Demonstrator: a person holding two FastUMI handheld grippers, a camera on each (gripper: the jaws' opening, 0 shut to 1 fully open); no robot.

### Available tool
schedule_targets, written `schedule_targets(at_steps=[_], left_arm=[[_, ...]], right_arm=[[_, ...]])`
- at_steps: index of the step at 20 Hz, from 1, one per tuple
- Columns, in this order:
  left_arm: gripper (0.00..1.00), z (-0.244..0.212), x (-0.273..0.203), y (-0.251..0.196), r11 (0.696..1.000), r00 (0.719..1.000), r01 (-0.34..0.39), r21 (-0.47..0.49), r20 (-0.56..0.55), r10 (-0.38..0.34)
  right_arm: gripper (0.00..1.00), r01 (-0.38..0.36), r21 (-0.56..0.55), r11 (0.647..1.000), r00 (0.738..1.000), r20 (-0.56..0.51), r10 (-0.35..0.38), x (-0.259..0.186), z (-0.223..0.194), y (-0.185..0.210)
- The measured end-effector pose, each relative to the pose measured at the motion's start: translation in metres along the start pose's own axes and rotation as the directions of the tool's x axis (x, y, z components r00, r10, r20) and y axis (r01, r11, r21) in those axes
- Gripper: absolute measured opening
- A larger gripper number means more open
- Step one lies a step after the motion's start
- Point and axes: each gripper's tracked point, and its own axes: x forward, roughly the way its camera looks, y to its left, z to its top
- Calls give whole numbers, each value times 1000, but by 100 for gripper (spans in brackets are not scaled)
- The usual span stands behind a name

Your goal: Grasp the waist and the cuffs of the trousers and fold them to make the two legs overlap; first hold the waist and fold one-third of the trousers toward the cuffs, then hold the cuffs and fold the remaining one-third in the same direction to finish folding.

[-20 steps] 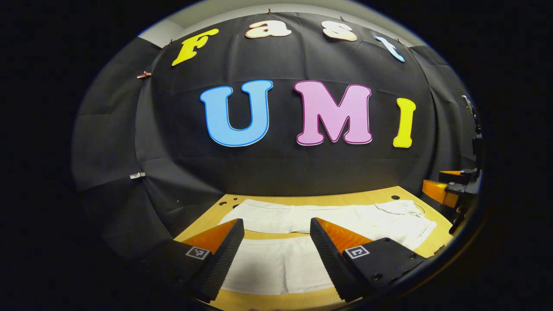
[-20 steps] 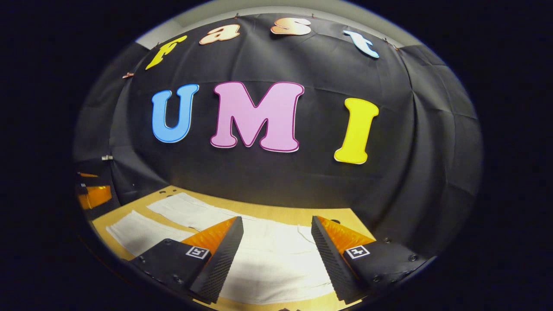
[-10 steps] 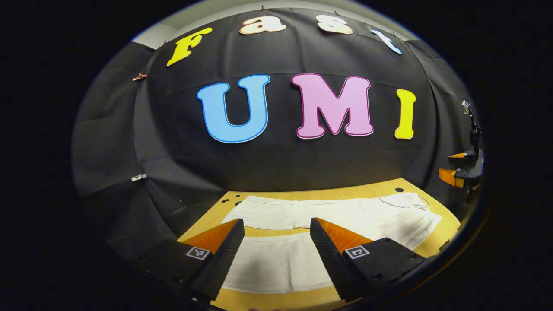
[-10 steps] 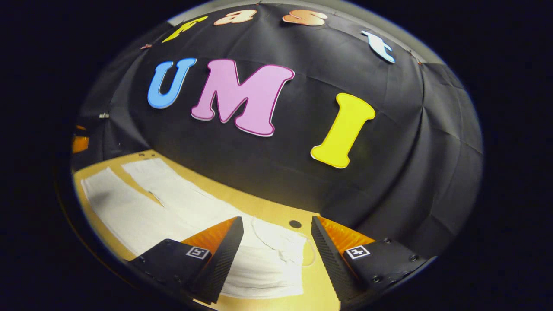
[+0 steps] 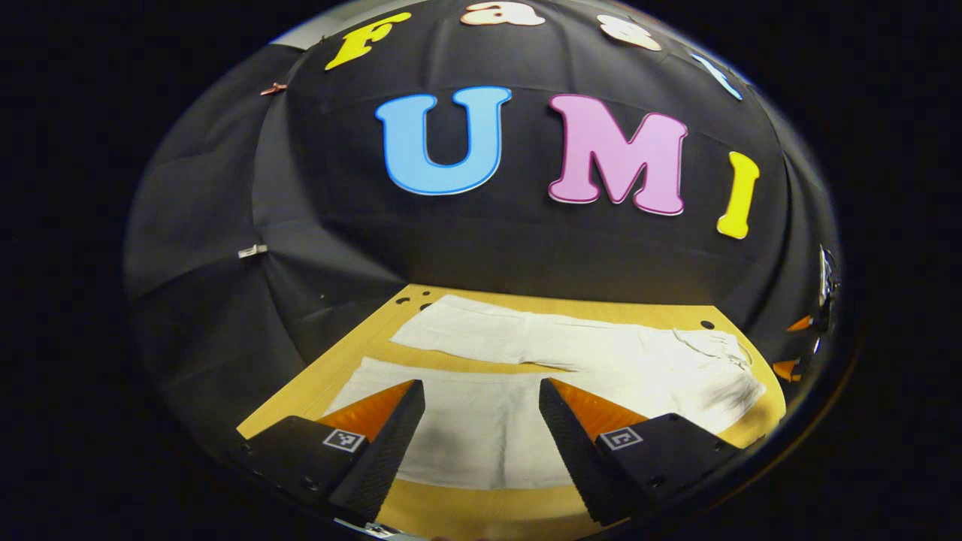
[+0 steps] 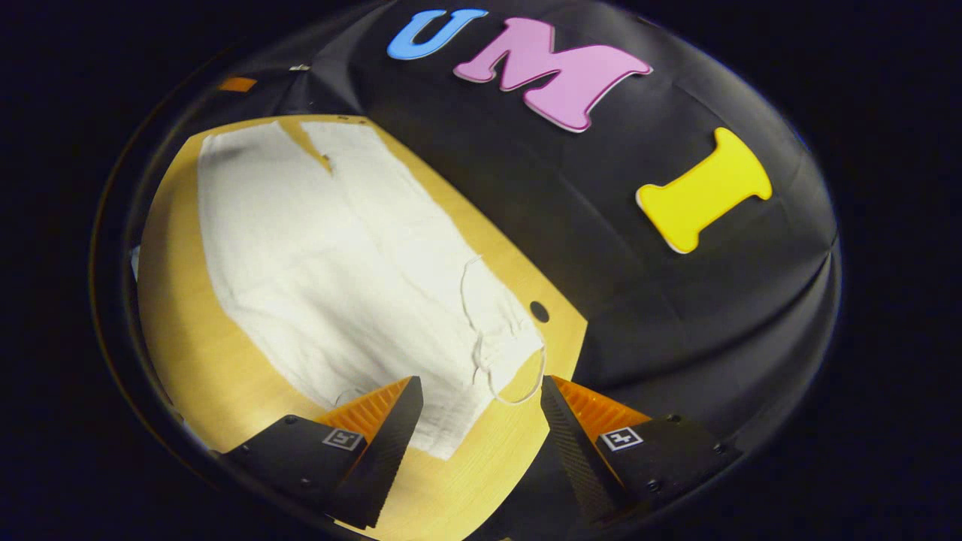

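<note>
In the left gripper view, the white trousers lie spread flat on the light wooden table, filling the lower middle of the frame, with the two legs running toward the left and a narrow strip of bare table between them. The waist sits at the right of the frame, slightly rumpled, with a drawstring loop at its edge. The left gripper hangs over the nearer leg at the bottom centre, its jaws spread wide and gripping nothing. In the right gripper view, the same trousers stretch from the upper left of the frame down toward the bottom centre, and the waist with its thin drawstring lies in the lower middle, near a small round hole in the table. The right gripper is at the bottom centre above the waist edge, its jaws likewise parted and empty.
</note>
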Motion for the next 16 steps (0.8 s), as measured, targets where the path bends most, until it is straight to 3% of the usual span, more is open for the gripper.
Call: schedule_targets(at_steps=[3,6,9,13,16], left_arm=[[97,-14,-3,20,999,998,-47,2,-34,47],[98,-23,-6,32,997,995,-79,25,-61,80],[98,-25,-7,33,995,993,-92,24,-76,93],[98,-16,-6,24,994,994,-85,74,-57,89],[98,-4,-6,12,988,996,-79,136,-30,83]], right_arm=[[98,-48,-138,989,999,-32,44,7,-25,12],[98,-93,-291,952,995,-71,75,16,-49,22],[98,-123,-302,945,988,-126,88,25,-76,28],[98,-155,-369,916,986,-120,119,37,-91,34],[95,-107,-429,897,993,-91,75,49,-87,26]])
